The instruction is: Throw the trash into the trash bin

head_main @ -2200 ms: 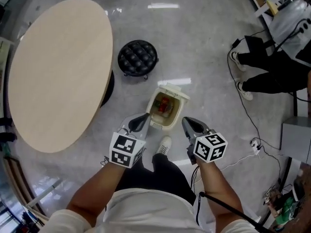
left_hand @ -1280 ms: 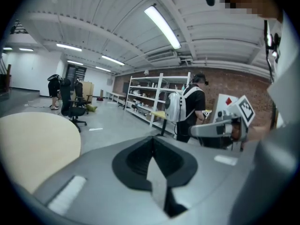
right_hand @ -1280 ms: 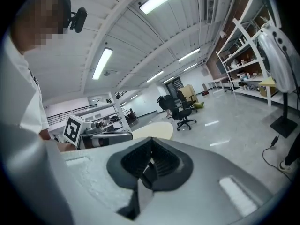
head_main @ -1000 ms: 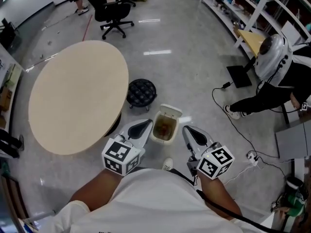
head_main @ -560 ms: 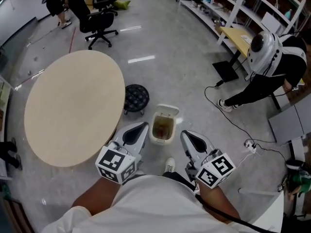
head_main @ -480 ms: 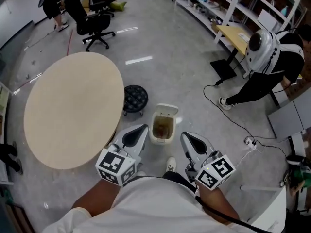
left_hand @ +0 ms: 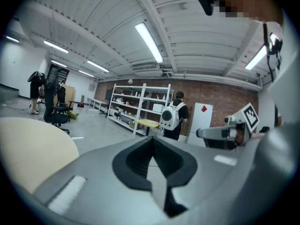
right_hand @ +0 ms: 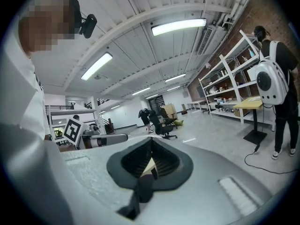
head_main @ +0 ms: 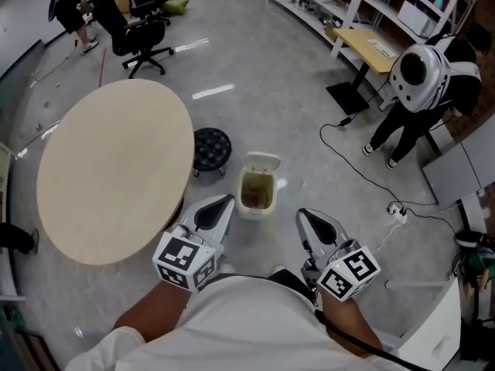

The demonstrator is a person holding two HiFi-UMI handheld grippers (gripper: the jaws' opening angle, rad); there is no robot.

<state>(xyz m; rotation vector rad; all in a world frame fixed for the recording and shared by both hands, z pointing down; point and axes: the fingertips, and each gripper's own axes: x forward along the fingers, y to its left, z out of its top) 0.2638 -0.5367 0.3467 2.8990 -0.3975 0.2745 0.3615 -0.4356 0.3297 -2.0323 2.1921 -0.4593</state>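
**Q:** What is showing, left to right?

**A:** Beside the table (head_main: 108,168) I'm holding the left gripper (head_main: 216,207), jaws pressed together on nothing. The bin (head_main: 261,161) is standing open on the floor ahead, trash (head_main: 255,195) lying inside. The right gripper (head_main: 313,224) is likewise closed and seemingly empty. I'm keeping both back, judging nothing is left to drop.

Open cream trash bin (head_main: 250,212), upright; trash (head_main: 253,196) inside

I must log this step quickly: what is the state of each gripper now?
Left gripper: closed, empty.
Right gripper: closed, seems empty.
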